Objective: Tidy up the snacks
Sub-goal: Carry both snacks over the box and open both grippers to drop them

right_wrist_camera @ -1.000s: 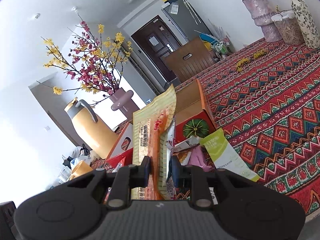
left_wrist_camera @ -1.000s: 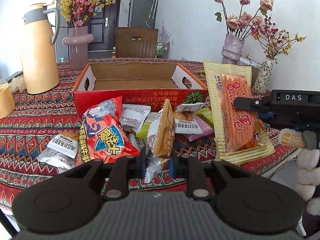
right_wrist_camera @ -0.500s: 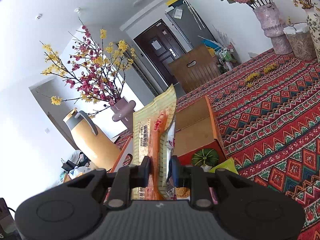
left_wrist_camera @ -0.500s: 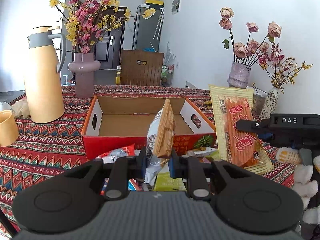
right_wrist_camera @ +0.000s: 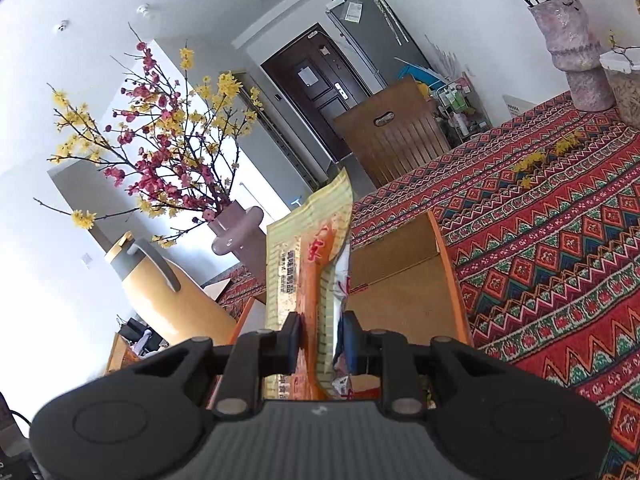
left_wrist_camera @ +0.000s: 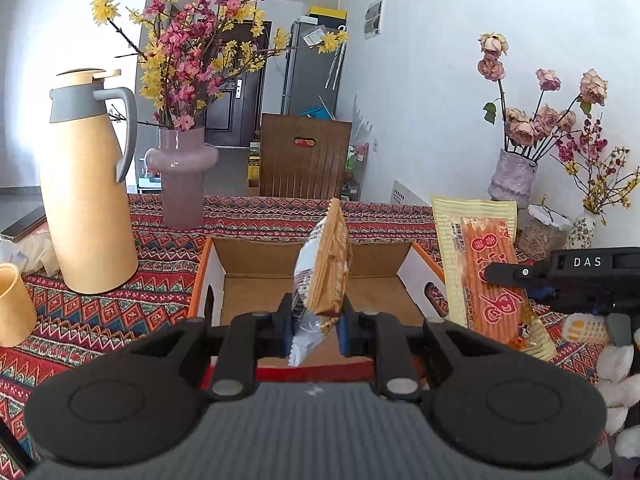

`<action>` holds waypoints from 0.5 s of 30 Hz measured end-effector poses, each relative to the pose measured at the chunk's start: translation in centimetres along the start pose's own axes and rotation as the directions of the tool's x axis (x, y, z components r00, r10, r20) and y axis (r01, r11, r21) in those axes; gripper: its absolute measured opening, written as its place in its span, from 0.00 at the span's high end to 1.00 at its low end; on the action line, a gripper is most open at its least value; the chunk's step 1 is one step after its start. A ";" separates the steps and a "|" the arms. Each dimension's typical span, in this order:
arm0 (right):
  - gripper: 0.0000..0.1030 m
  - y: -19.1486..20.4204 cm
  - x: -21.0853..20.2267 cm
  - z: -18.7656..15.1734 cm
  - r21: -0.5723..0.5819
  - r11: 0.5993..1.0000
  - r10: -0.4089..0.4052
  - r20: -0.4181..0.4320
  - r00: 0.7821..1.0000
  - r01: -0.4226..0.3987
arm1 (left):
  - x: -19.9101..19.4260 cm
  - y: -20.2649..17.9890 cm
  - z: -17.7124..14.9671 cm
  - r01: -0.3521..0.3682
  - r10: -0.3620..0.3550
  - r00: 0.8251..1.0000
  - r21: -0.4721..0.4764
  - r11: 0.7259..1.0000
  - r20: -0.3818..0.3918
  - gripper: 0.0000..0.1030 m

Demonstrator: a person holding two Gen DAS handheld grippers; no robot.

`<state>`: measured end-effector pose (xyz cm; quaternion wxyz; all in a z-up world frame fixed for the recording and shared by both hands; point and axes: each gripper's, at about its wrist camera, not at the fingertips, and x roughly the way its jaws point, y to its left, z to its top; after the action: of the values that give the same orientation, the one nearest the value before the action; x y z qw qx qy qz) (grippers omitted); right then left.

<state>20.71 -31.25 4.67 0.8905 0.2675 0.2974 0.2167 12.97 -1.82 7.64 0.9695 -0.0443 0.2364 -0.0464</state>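
My left gripper (left_wrist_camera: 314, 330) is shut on a small white-and-tan biscuit packet (left_wrist_camera: 322, 268), held upright above the near edge of an open red cardboard box (left_wrist_camera: 304, 292). My right gripper (right_wrist_camera: 322, 336) is shut on a long yellow-and-orange snack packet (right_wrist_camera: 308, 264), also upright. In the left wrist view that long packet (left_wrist_camera: 486, 276) hangs over the box's right wall, with the right gripper (left_wrist_camera: 508, 274) clamped on its right edge. In the right wrist view the box (right_wrist_camera: 400, 280) lies just beyond the packet, and its bare bottom shows.
A tan thermos jug (left_wrist_camera: 86, 196) and a pink vase of blossoms (left_wrist_camera: 182, 176) stand at the back left on the patterned tablecloth (right_wrist_camera: 560, 240). A yellow cup (left_wrist_camera: 12, 306) sits at the left edge. Vases of dried roses (left_wrist_camera: 514, 174) stand at the back right. A wooden chair (left_wrist_camera: 304, 156) is behind the table.
Both grippers have risen and moved forward with their packets, from over the pile of loose snacks to the box. The pile has dropped out of view below.
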 end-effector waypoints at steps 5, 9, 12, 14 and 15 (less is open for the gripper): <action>0.80 0.4 3.0 2.0 -0.004 1.000 -0.013 -0.027 1.000 0.013 | 2.7 0.8 1.9 -0.033 0.033 0.999 -0.006 0.999 -0.016 0.80; 0.80 0.4 5.3 3.2 -0.006 1.000 -0.029 -0.051 0.998 0.029 | 5.0 1.4 2.9 -0.064 0.064 0.998 -0.003 0.998 -0.030 0.80; 0.80 0.1 6.9 3.8 0.002 0.999 -0.041 -0.073 0.996 0.041 | 6.8 2.0 3.4 -0.090 0.090 0.995 -0.003 0.996 -0.053 0.80; 0.80 -0.2 8.0 4.3 0.012 0.999 -0.050 -0.087 0.995 0.051 | 8.0 2.4 3.5 -0.107 0.107 0.992 0.000 0.994 -0.071 0.80; 0.80 -0.3 8.6 4.5 0.016 0.998 -0.055 -0.094 0.994 0.056 | 8.6 2.6 3.6 -0.117 0.117 0.990 0.002 0.993 -0.081 0.80</action>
<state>29.99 -28.38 4.00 0.8789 0.2569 0.3478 0.2014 22.40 0.00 6.60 0.9602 -0.0296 0.2777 0.0090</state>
